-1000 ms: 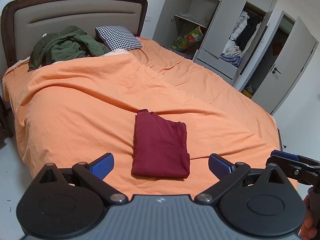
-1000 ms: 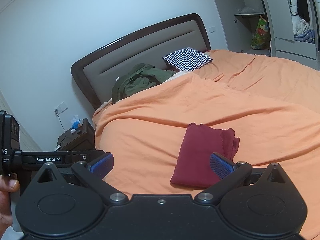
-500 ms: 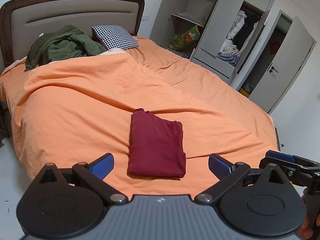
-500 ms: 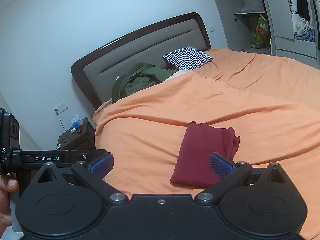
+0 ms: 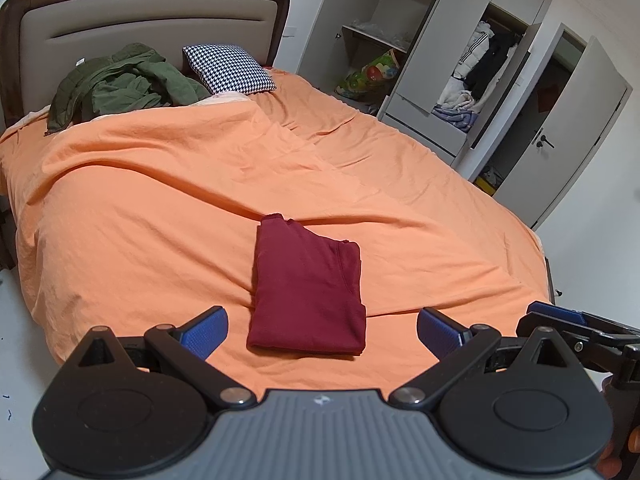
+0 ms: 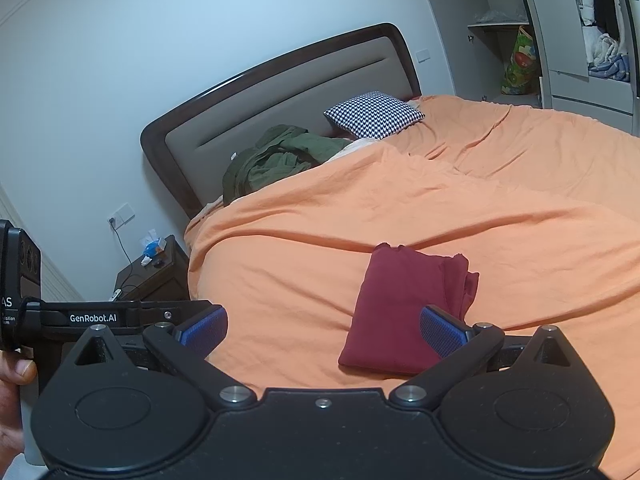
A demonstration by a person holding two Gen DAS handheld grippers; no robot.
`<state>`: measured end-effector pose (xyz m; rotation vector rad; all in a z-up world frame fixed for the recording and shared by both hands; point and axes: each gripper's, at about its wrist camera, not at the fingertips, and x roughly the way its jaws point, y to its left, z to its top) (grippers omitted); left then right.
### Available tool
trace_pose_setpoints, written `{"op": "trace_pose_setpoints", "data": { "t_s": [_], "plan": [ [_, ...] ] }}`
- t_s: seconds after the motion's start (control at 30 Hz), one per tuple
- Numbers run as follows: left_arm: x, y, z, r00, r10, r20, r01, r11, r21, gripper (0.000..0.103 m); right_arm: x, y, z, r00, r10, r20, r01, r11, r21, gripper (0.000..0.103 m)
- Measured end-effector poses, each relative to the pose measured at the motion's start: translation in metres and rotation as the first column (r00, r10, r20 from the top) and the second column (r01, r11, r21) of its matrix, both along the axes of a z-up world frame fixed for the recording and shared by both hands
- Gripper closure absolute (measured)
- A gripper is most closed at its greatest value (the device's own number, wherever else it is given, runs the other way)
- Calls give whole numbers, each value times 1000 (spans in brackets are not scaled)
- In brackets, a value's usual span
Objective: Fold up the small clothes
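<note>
One maroon garment [image 5: 306, 294], folded into a neat rectangle, lying flat on the orange duvet [image 5: 140, 208] near the foot edge of the bed, touched by nothing. Looser layered edges along its right side, seen best from the right wrist view [image 6: 404, 312]. Left gripper [image 5: 322, 330] held back from the bed edge, fingers [image 5: 204, 330] spread wide and empty, garment framed between them but well beyond the tips. Right gripper [image 6: 322, 330] likewise released, nothing between its blue pads [image 6: 440, 330], hovering off the bed's near side, just to the right of the left one. Folding itself judged finished for this piece; step in hand looks like the pull-back after the last fold. Next move, probably: either a tidy of the loose right-hand edges or a reach for another item, calling for a long reach up the bed. Count: one folded garment, two grippers, one crumpled green jacket [image 5: 120, 80] by the headboard [image 5: 152, 16], one houndstooth pillow [image 5: 230, 68] beside it, one nightstand [image 6: 154, 272] left of the bed, one wardrobe [image 5: 452, 60] with doors standing open and clothes heaped inside. Green jacket hardly small, so whether it belongs to the task cannot be told.
</note>
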<state>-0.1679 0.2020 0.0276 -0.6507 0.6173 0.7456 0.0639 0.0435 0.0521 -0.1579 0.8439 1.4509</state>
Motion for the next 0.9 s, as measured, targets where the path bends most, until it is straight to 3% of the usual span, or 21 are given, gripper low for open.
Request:
{"op": "trace_pose_setpoints", "data": {
  "t_s": [0.9],
  "plan": [
    [10, 4, 1, 1000, 7, -4, -7, 1000, -12, 0, 16, 9, -6, 1000, 4, -23, -4, 1000, -9, 1]
  ]
}}
